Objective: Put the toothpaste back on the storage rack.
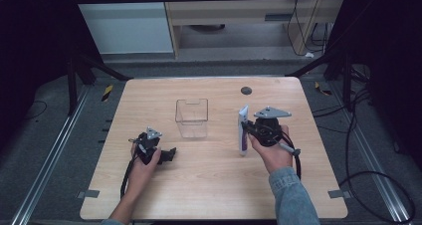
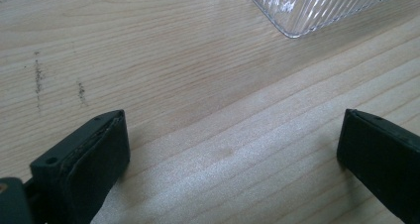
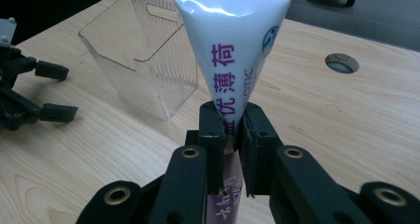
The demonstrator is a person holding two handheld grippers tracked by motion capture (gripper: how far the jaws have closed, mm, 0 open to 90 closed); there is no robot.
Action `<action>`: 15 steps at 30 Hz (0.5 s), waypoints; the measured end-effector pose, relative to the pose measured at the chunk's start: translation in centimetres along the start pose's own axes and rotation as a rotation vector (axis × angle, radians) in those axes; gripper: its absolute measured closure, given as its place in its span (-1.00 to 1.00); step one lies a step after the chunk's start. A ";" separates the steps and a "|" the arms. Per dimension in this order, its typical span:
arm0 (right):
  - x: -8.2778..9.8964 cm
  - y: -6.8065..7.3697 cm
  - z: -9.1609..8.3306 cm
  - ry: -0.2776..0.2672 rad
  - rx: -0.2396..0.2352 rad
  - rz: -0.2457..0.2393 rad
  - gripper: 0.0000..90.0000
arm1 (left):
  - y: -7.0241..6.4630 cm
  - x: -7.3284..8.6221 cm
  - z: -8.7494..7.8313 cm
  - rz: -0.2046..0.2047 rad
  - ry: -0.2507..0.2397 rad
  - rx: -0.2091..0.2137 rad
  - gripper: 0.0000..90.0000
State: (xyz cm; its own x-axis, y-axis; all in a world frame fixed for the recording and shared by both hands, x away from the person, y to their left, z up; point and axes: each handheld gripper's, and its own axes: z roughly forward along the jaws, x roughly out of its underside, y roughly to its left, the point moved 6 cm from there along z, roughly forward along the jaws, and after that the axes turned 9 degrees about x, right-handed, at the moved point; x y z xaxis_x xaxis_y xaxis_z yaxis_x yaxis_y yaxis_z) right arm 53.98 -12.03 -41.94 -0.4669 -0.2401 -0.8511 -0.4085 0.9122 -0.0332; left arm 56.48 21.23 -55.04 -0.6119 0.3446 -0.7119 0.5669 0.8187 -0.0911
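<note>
- My right gripper (image 3: 232, 130) has its fingers (image 3: 213, 130) clamped on a white tube (image 3: 233, 40) with purple lettering, one pad on each flat side.
- The fingers bite the tube low down on its narrowing part; the wide crimped end flares above them, and a short stretch of the tube carries on below the pads toward my hand.
- From above, the tube (image 1: 243, 130) stands close to upright on the right half of the worktop (image 1: 209, 195), at the left side of my right gripper (image 1: 247, 131), with my right hand (image 1: 272, 150) behind it on the near side.
- I cannot tell whether the tube's lower end touches the worktop or hangs just over it.
- A clear ribbed plastic bin (image 1: 191, 118) stands open-topped in the middle of the worktop, to the left of the tube and a little farther away; the two are apart.
- My left gripper (image 1: 170, 154) rests low on the near left part of the worktop, its fingers (image 2: 94, 154) spread wide apart with bare wood between them.
- The near corner of the bin (image 2: 317, 8) lies beyond those fingers, not touching them.
- A round dark hole (image 1: 246, 90) sits in the far part of the worktop, beyond the tube.
</note>
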 end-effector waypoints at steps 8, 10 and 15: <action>-0.3 0.2 0.3 -0.015 0.011 0.014 0.79 | 0.0 0.0 0.0 0.000 0.000 0.000 -1.00; -0.6 0.4 0.4 -0.025 0.013 0.013 0.79 | 0.0 0.0 0.0 0.000 0.001 0.000 -1.00; -1.3 0.9 0.7 -0.049 0.013 0.017 0.80 | 0.0 0.0 0.0 0.000 0.000 0.000 -1.00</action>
State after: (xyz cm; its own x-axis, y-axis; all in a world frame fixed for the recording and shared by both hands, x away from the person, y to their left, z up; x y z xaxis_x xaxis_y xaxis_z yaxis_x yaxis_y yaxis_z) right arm 54.76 -10.62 -41.26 -0.4350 -0.2082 -0.8760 -0.3905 0.9202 -0.0248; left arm 56.48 21.23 -55.05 -0.6121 0.3445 -0.7118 0.5669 0.8187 -0.0912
